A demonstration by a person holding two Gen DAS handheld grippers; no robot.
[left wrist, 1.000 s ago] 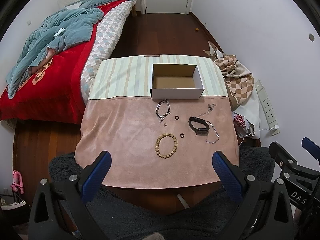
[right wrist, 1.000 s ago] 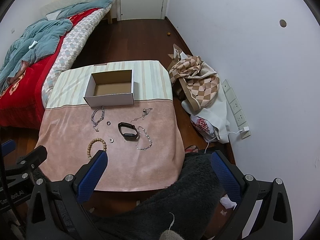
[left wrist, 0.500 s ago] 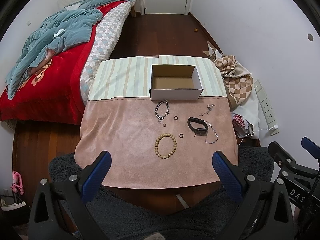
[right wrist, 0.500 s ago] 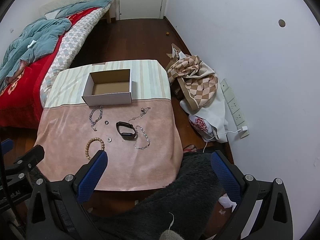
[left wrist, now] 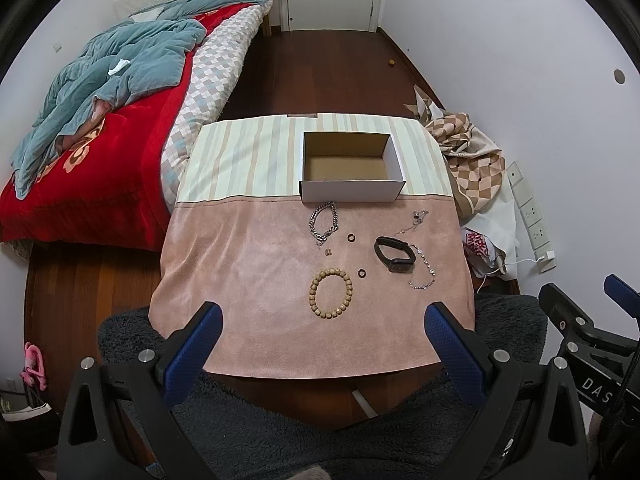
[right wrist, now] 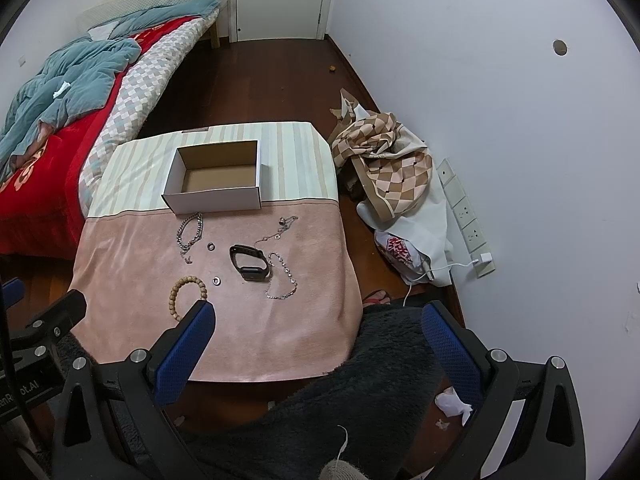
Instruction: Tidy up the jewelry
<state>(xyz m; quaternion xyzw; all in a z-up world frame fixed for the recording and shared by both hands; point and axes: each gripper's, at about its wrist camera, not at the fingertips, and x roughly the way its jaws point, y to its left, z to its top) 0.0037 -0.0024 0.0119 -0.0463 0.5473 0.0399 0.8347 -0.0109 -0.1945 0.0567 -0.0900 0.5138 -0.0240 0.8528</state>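
Pink suede-like cloth is covering the near half of the desk (left wrist: 248, 280), and across the last second almost nothing is changing on it — both views are only drifting slightly, so the sorting is not yet begun. The cardboard box (left wrist: 351, 172) is sitting empty toward the far right of the desk, on the striped cloth. The jewelry is lying loose just in front of it: a silver chain (left wrist: 323, 222), a wooden bead bracelet (left wrist: 331, 294), a black band (left wrist: 394, 254), two small rings (left wrist: 351, 237) and thin chains (left wrist: 422, 268) nearer the right edge. The left claw (left wrist: 320, 334) is hovering spread wide and empty over the near edge; the right claw (right wrist: 316, 330) is likewise spread and empty, off the near right corner. The left half of the desk is giving free room — the thin chains beside the right edge probably need care.
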